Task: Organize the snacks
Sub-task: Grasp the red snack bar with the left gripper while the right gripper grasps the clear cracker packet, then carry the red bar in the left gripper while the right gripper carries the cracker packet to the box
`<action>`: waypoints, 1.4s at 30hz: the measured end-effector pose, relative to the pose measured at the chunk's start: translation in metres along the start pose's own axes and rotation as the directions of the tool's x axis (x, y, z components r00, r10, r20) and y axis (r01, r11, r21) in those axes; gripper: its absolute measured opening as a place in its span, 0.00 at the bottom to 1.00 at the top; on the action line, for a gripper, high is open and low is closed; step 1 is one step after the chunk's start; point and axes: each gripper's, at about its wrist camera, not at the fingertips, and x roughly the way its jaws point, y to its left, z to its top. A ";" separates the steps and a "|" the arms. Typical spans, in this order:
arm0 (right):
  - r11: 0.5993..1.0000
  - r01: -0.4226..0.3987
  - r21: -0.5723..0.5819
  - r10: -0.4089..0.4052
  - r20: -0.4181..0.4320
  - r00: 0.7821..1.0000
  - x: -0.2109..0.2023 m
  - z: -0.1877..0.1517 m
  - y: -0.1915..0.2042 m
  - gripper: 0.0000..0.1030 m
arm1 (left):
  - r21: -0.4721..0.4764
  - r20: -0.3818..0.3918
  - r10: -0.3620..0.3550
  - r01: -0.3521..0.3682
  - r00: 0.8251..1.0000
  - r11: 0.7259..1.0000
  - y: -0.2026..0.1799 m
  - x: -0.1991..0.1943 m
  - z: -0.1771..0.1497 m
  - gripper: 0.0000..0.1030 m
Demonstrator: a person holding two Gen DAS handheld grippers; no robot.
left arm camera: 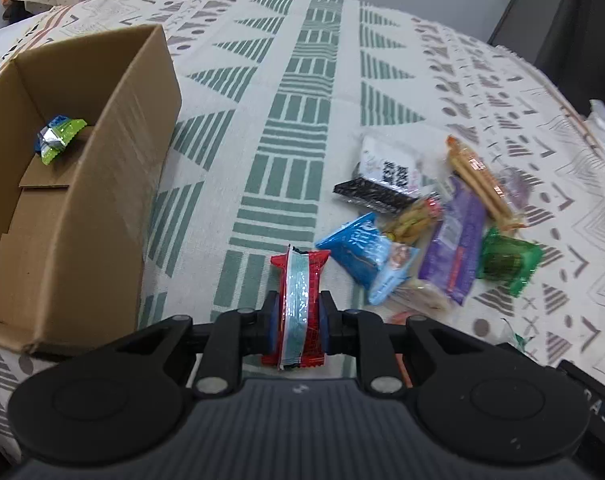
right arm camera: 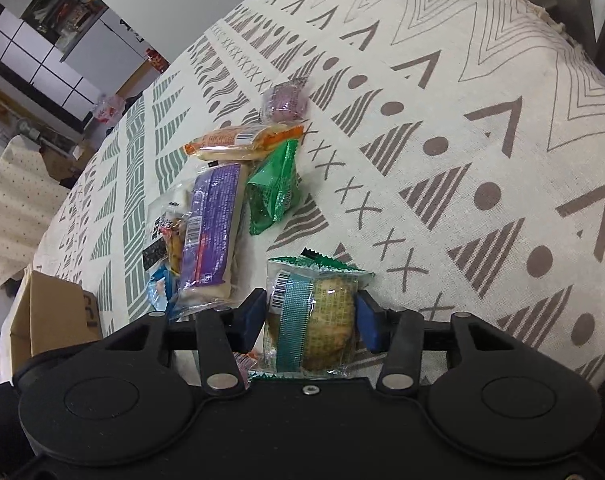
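My left gripper (left arm camera: 298,322) is shut on a red snack bar with a silver seam (left arm camera: 298,300), held above the patterned tablecloth. To its left stands an open cardboard box (left arm camera: 114,184) with one blue-and-green packet (left arm camera: 56,138) inside. My right gripper (right arm camera: 308,316) is shut on a clear packet with green edges and a pale biscuit inside (right arm camera: 314,316). A pile of snacks lies on the cloth: a blue packet (left arm camera: 352,250), a purple packet (left arm camera: 454,236), a green packet (left arm camera: 506,260), an orange stick pack (left arm camera: 482,180) and a black-and-white packet (left arm camera: 386,176).
The cloth-covered table (left arm camera: 302,80) stretches away with bare cloth between box and pile. In the right wrist view a round purple sweet (right arm camera: 284,102) lies beyond the orange pack (right arm camera: 242,142); the box corner (right arm camera: 50,316) shows at lower left. Dark furniture (left arm camera: 562,20) stands at the far right.
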 end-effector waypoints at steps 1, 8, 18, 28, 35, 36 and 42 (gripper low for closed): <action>1.000 0.001 -0.006 -0.001 0.006 1.000 -0.002 -0.001 0.001 0.46 | -0.001 0.004 -0.009 0.009 1.000 1.000 0.001 -0.004 0.000 0.18; 0.999 -0.005 -0.035 0.007 0.055 0.998 -0.021 -0.004 0.010 0.46 | -0.017 0.041 -0.054 0.054 0.998 0.998 0.012 -0.037 -0.002 0.18; 0.994 -0.059 -0.097 0.071 0.126 0.990 -0.054 -0.011 0.044 0.46 | -0.024 0.111 -0.097 0.101 0.989 0.995 0.033 -0.086 0.000 0.18; 0.978 -0.083 -0.194 0.121 0.190 0.974 -0.084 -0.023 0.082 0.46 | -0.078 0.180 -0.118 0.134 0.977 0.988 0.065 -0.122 0.003 0.18; 0.968 -0.088 -0.235 0.138 0.206 0.969 -0.095 -0.032 0.108 0.46 | -0.121 0.202 -0.118 0.145 0.972 0.982 0.092 -0.133 0.007 0.18; 0.967 -0.089 -0.240 0.141 0.208 0.968 -0.096 -0.034 0.111 0.46 | -0.127 0.205 -0.119 0.147 0.971 0.981 0.096 -0.134 0.009 0.18; 0.960 -0.094 -0.263 0.155 0.220 0.963 -0.101 -0.039 0.131 0.46 | -0.154 0.232 -0.123 0.162 0.965 0.975 0.117 -0.143 0.014 0.18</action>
